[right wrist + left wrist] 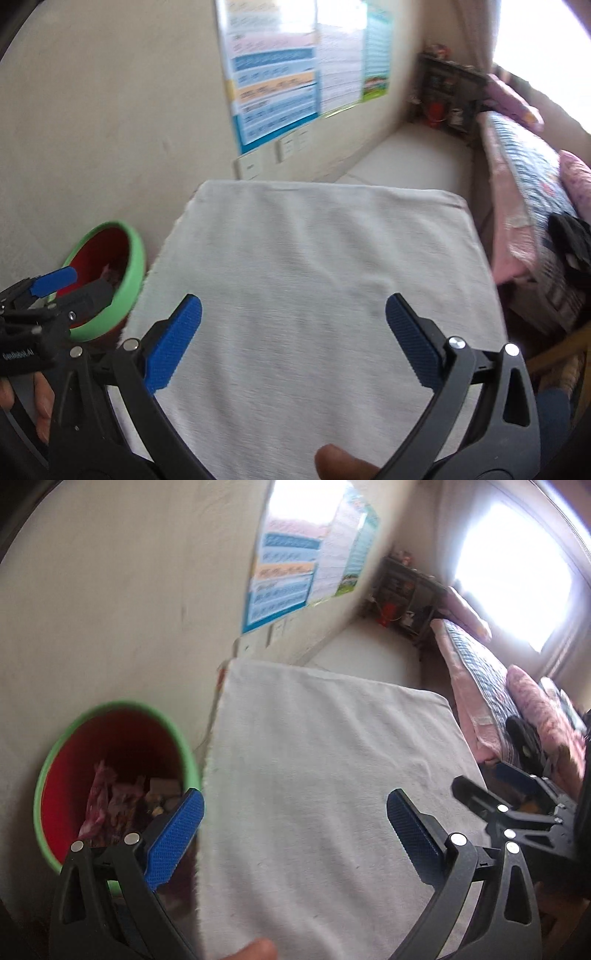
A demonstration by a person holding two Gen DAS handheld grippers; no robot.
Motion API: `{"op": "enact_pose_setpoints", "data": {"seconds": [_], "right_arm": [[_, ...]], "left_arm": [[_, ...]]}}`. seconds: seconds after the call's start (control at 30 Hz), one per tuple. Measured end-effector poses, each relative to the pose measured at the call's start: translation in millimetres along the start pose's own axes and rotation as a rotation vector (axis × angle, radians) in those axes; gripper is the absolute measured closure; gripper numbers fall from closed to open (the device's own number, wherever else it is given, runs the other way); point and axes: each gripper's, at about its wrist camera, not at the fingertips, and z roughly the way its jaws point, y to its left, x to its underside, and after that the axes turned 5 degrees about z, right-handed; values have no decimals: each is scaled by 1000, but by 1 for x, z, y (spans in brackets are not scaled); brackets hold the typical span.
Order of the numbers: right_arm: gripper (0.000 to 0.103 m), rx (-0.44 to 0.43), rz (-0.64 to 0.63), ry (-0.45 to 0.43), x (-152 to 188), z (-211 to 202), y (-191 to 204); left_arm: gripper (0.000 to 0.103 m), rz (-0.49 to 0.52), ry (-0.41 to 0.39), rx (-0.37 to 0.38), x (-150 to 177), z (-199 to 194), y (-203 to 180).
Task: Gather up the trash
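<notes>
I have both tools up over the desk (314,277), which is covered in a white cloth, and neither is carrying anything: the left tool (295,834) stands spread wide with nothing between its blue pads, and the right tool (293,339) is spread just as wide and just as bare. The bin (48,775), red inside with a green rim, sits on the floor against the wall just beside the left edge of the desk; in the left wrist view I can see crumpled wrappers (107,801) and other scraps lying in its bottom. The trash I can make out is therefore in the bin, and I see no loose piece on the cloth in either view, though both pictures are blurred and the near edge of the desk is cut off. My reading is that I am between pieces: a drop looks done and the hunt for the next scrap is the step in hand. The next move calls for swinging one camera around to find any leftover litter, perhaps on the floor or toward the bed (524,177) at the right, then coming down on it with the jaws kept wide.
</notes>
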Motion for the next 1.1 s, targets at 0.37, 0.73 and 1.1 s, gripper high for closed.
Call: {"op": "enact_pose_setpoints", "data": {"seconds": [0.37, 0.73, 1.1], "right_arm": [[5, 106, 82, -68, 24, -24, -56], [5, 131, 79, -148, 48, -43, -58], [5, 149, 91, -132, 57, -39, -62]], "left_arm": [[8, 104, -64, -1, 17, -3, -56], [8, 113, -95, -20, 44, -2, -66], [8, 131, -131, -2, 46, -3, -68]]}}
